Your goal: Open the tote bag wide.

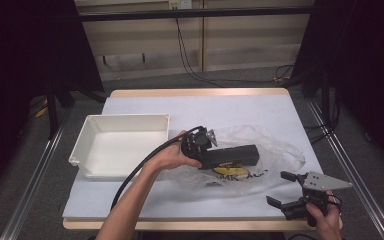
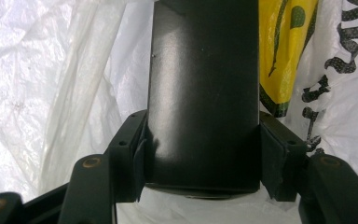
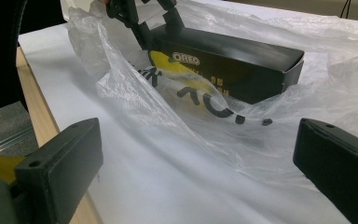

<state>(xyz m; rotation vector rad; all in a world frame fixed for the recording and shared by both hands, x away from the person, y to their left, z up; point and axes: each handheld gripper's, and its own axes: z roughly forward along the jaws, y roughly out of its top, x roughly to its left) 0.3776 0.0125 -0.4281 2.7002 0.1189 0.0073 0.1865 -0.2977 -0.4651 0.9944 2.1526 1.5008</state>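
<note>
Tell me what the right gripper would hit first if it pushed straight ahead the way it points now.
Most likely the crumpled plastic bag. The right gripper has open jaws aimed at it across bare table cover. The black box lies farther back, though depth is hard to judge.

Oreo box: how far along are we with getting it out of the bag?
Done: left gripper has its jaws around the black Oreo box. In hand: the box lies on the plastic bag. Left: moving it, perhaps to the empty white tray. Right gripper waits open.
</note>
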